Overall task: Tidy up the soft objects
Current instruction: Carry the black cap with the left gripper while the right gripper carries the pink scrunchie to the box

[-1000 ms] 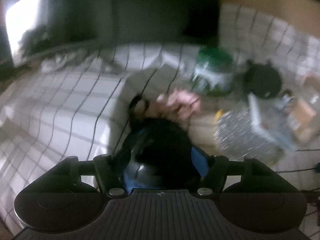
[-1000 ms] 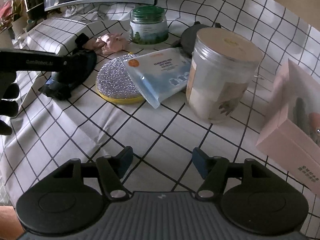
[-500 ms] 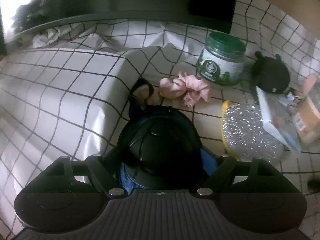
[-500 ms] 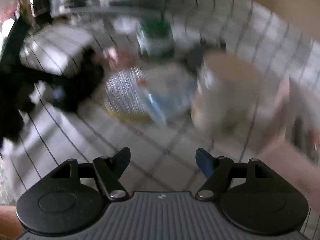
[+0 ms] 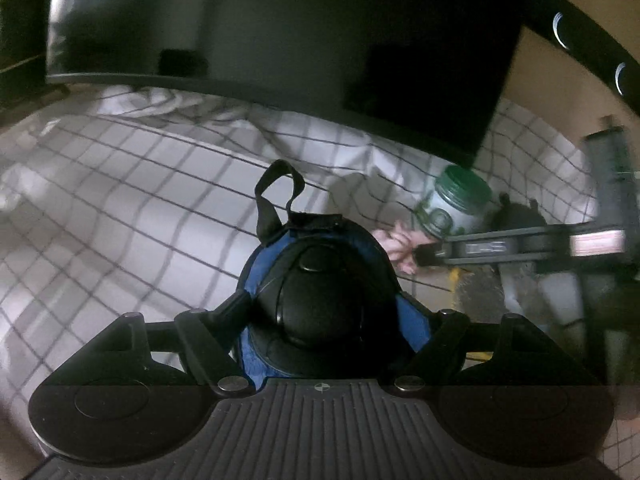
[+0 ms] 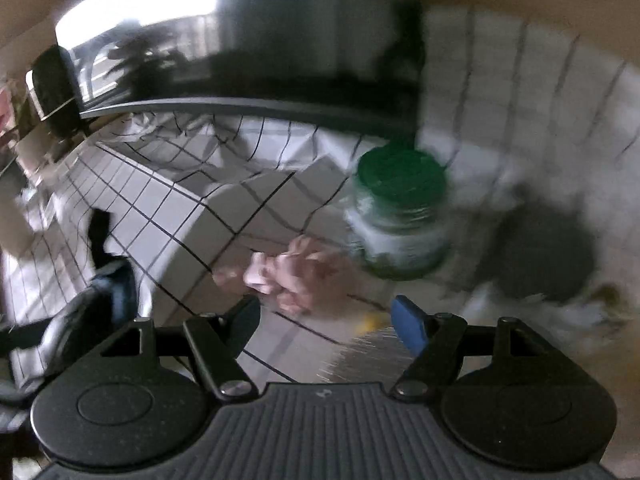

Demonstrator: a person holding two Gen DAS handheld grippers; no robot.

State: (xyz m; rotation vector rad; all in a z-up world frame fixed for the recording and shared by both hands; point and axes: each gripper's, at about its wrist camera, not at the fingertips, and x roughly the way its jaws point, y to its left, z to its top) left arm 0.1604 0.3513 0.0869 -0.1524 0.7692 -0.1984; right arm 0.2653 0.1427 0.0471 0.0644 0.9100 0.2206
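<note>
A black and blue padded guard [image 5: 320, 272] with a strap loop sits between the fingers of my left gripper [image 5: 322, 302], which is shut on it and holds it above the checked cloth [image 5: 120, 200]. The same guard [image 6: 108, 292] shows at the left edge of the right wrist view. A crumpled pink cloth [image 6: 296, 276] lies on the table beside a green-lidded jar [image 6: 400, 216]. My right gripper [image 6: 326, 312] is open just short of the pink cloth, with nothing between its fingers. In the left wrist view one right gripper finger [image 5: 480, 246] reaches in towards the pink cloth [image 5: 396, 240].
A dark monitor [image 5: 280, 40] stands over the back of the table. A dark round plush [image 6: 544, 252] lies right of the jar. A glittery round pad with a yellow rim [image 6: 368, 352] lies under my right gripper. The checked cloth rises in a fold at the left.
My left gripper has lifted the guard and carried it left, away from the pink cloth. My right gripper has swung left and forward, from the big jar and packet to the pink cloth.
</note>
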